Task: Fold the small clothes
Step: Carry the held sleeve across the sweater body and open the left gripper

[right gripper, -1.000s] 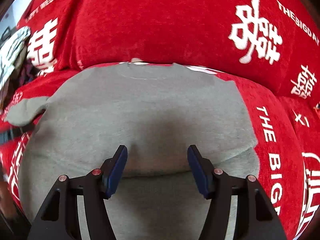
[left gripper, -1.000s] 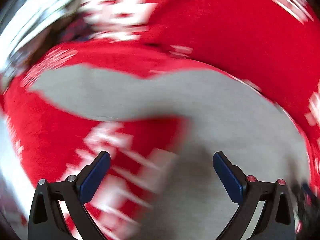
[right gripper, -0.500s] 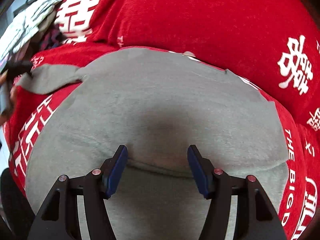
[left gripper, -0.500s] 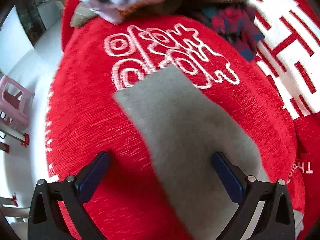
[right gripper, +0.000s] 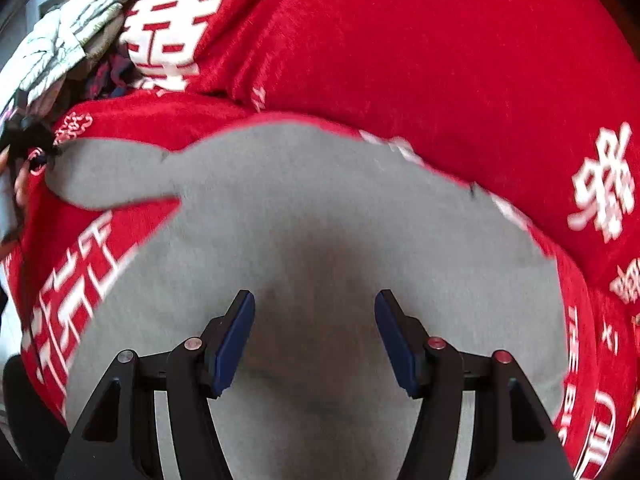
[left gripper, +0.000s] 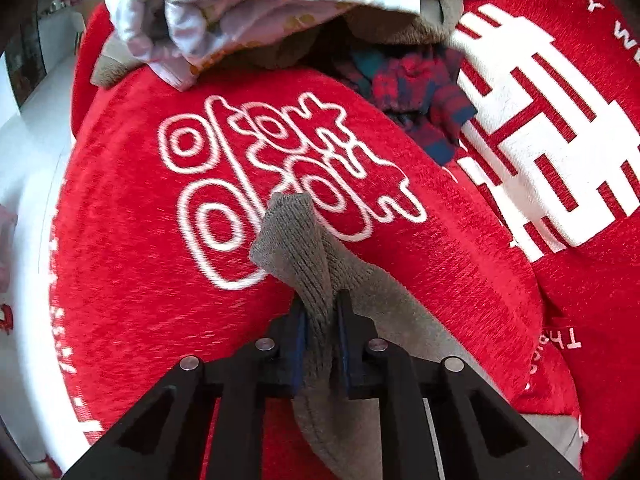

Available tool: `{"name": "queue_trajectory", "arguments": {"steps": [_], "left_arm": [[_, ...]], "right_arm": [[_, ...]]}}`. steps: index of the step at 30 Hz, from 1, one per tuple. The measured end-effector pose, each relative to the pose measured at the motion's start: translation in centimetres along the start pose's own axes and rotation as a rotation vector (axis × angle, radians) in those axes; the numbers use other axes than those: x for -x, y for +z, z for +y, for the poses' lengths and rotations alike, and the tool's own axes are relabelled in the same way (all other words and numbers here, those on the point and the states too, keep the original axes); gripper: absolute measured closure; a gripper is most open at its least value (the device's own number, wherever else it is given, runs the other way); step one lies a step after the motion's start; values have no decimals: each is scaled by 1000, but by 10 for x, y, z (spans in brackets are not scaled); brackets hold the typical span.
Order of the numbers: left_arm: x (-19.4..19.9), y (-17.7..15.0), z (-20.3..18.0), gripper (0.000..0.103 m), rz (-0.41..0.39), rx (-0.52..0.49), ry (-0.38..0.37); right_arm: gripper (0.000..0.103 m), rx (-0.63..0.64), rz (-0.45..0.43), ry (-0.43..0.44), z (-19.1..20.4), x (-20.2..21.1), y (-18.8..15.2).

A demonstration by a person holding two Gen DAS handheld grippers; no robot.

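A small grey knit top (right gripper: 320, 216) lies spread flat on a red sofa cover. One of its sleeves (left gripper: 296, 236) is pinched between the blue pads of my left gripper (left gripper: 320, 312), which is shut on it; the ribbed cuff sticks up past the fingertips. In the right wrist view the same sleeve (right gripper: 116, 168) stretches out to the far left, where the left gripper (right gripper: 28, 140) shows as a dark shape beside a hand. My right gripper (right gripper: 314, 320) hovers open over the middle of the top, with nothing pressed between its pads.
A pile of other clothes lies at the back of the seat: a pale printed garment (left gripper: 256, 4), a brown one (left gripper: 400, 24) and a red and dark plaid one (left gripper: 412, 88). The red backrest (right gripper: 400, 48) rises behind the top. The seat's edge and white floor (left gripper: 24, 152) are at left.
My left gripper has closed on the sleeve near its cuff, which now bunches up between the pads. The right gripper has drifted sideways over the top and stays open.
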State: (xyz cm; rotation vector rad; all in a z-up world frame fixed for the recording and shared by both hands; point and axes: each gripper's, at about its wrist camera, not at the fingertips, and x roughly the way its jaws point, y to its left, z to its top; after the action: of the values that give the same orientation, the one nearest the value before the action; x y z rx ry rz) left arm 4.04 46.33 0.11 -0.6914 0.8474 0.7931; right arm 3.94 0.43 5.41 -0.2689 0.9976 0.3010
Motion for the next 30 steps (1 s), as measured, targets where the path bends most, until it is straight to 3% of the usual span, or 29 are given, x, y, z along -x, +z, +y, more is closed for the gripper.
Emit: {"name": "queue_trajectory", "arguments": {"steps": [4,8,12,13,14,15,17,18,21,30], "left_arm": [[29,-5,2,88,-76,-43,19],[48,-9,-2,88,-117,-87,18],[62,-9,-4,88,-146,-110,3],[66,-7,-4,88,-150,-111,-6],[69,-6,-5,88,-151,-111,-13],[72,-3,-5,88,-150,-112,-18],[77,-2,-8,88,-148,-121,-18],[81,-2,-12,88,-149,-135,-15],[91,-8,-24,88,-143,-167,-26],[132,-47,-87,88,-158,-306,-65]], "right_arm": [[37,34,19,4,25,-35,47],[37,47,63,-53,50,-83,84],[38,26,165,-42,76,-123,95],[37,30,128,-51,82,-120,97],[37,43,130,-2,86,-117,100],[37,29,154,120,88,-114,102],[39,0,130,175,83,-100,100],[39,15,91,124,79,-88,98],[39,33,92,21,60,-73,85],[39,-131,85,40,-29,-26,28]]}}
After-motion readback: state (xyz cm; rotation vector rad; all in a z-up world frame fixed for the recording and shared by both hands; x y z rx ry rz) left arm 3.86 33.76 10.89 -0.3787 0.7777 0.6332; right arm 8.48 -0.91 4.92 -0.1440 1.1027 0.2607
